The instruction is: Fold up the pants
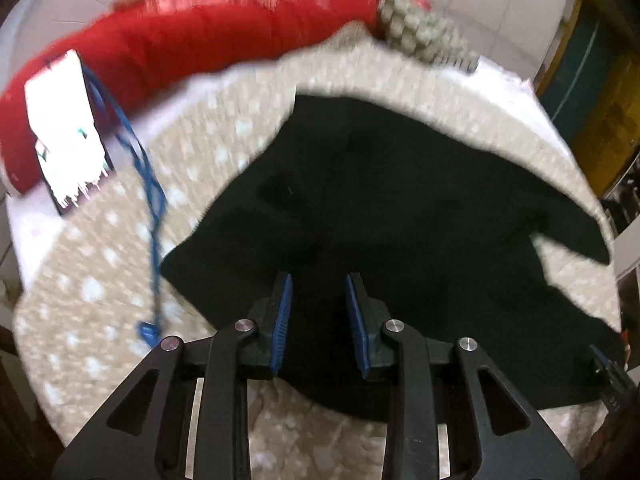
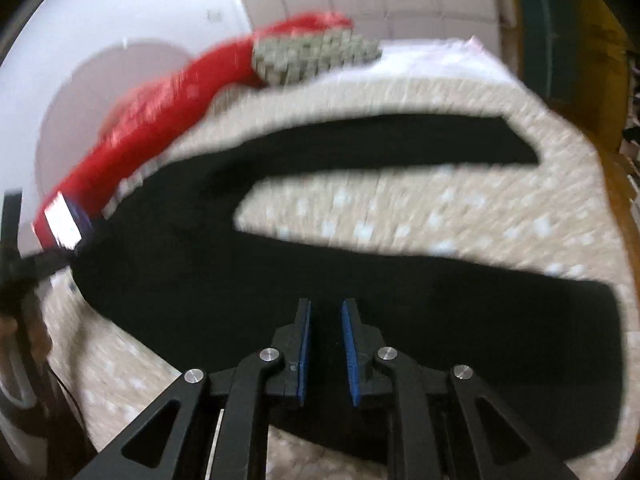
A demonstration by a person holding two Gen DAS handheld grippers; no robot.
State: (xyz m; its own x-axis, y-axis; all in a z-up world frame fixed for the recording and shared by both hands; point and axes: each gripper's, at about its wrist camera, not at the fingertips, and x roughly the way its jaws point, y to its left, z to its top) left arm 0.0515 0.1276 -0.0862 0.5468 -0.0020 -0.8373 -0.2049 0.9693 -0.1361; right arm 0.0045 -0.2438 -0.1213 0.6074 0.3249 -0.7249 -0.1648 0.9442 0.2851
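Black pants lie spread on a beige dotted bed cover. In the right wrist view the pants show both legs splayed apart toward the right. My left gripper is open and empty, its blue pads over the pants' near edge. My right gripper is open and empty, hovering over the near leg. The right gripper also shows at the lower right edge of the left wrist view. Both views are motion-blurred.
A red bolster lies along the bed's far side, with a grey knobbly cushion beside it. A white tag with a blue lanyard rests on the left. White wall tiles are behind.
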